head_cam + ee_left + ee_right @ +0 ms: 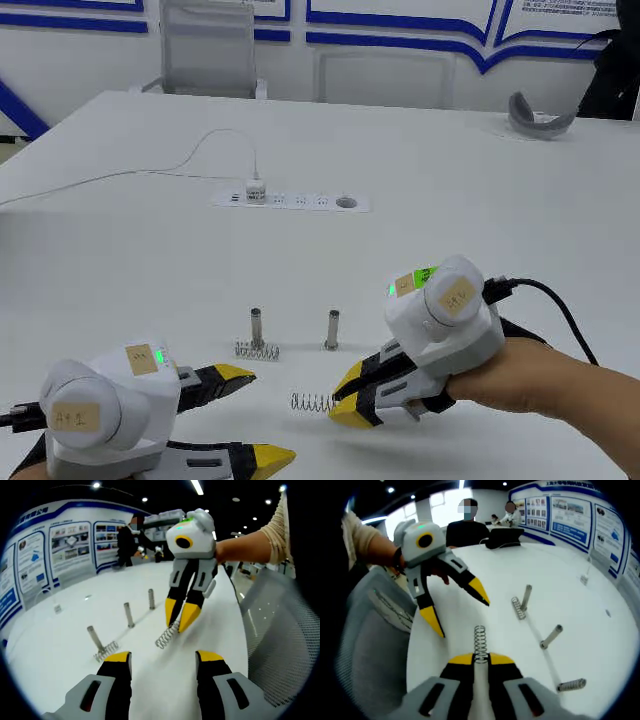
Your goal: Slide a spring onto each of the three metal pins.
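Nearest: left tongs (268,416), black with yellow tips, apart and holding nothing, low over the white worktop (120,260). Next: right tongs (342,405) clamped on one end of a thin coiled steel spring (312,402), its other end free, close to the worktop. Beyond: second loose coil spring (257,350) lies against the base of an upright grey metal pin (256,327). A second pin (332,328) stands beside it, with a third pin (151,599) in the left gripper view. Farther back: white power strip (290,200).
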{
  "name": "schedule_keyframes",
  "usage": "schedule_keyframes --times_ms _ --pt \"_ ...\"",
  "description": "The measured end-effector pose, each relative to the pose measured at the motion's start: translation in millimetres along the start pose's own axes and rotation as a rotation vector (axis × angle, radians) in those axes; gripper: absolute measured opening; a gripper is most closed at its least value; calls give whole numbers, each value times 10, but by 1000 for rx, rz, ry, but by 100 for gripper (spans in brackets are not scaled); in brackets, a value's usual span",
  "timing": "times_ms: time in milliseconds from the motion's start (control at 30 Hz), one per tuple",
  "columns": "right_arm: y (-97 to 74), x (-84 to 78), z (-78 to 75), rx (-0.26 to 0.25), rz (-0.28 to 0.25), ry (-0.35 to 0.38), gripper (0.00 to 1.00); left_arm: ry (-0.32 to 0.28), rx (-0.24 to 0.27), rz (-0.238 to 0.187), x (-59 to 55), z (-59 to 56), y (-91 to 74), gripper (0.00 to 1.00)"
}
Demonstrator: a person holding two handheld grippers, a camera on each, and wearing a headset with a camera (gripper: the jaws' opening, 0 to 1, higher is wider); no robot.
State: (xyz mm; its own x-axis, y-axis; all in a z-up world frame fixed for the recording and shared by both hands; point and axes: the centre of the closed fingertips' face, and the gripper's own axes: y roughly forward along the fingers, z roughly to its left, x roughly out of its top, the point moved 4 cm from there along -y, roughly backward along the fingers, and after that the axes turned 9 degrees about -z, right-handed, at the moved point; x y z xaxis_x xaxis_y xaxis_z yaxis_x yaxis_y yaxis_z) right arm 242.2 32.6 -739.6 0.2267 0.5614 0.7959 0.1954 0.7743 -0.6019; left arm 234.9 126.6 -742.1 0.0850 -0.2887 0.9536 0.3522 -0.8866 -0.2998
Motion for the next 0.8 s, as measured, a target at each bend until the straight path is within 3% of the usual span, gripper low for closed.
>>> schedule_keyframes --times_ms 600,800 --pt "14 71 202 84 52 -32 12 110 -103 14 5 -152 97 18" --pt "-18 103 222 92 48 -12 12 135 -112 24 0 -176 106 13"
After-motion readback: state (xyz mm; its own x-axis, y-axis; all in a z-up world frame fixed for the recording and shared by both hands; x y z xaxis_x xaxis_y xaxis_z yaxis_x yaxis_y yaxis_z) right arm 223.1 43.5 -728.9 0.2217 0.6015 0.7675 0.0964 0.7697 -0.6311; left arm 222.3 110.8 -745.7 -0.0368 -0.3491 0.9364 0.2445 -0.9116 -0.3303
